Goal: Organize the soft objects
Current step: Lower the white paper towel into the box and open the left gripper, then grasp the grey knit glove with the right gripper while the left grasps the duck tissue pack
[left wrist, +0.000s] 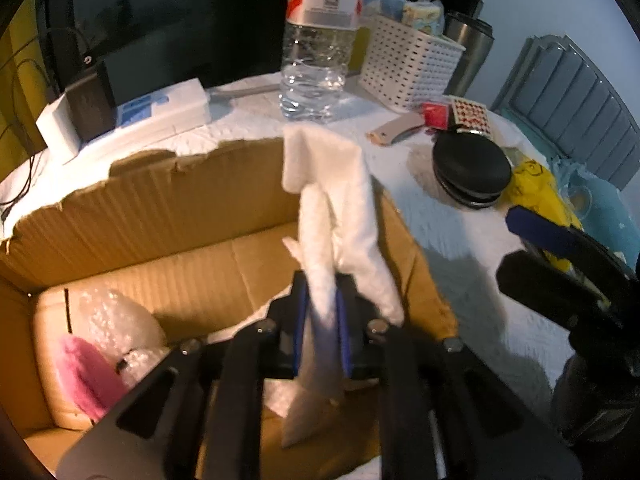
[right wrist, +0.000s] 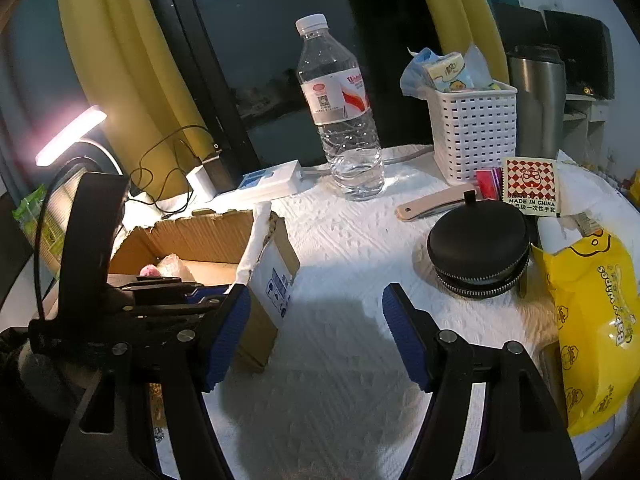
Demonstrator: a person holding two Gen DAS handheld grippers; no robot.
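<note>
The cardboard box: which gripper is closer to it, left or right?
Left. The left gripper hangs right over the cardboard box, its fingers shut on a white cloth. The right gripper is open beside the box, over the table.

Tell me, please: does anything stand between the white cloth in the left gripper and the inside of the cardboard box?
Nothing visible does. The left gripper holds the white cloth already over the open cardboard box, which has no lid. Inside, the bubble wrap and a pink soft item lie to the left, leaving bare floor below the cloth.
</note>
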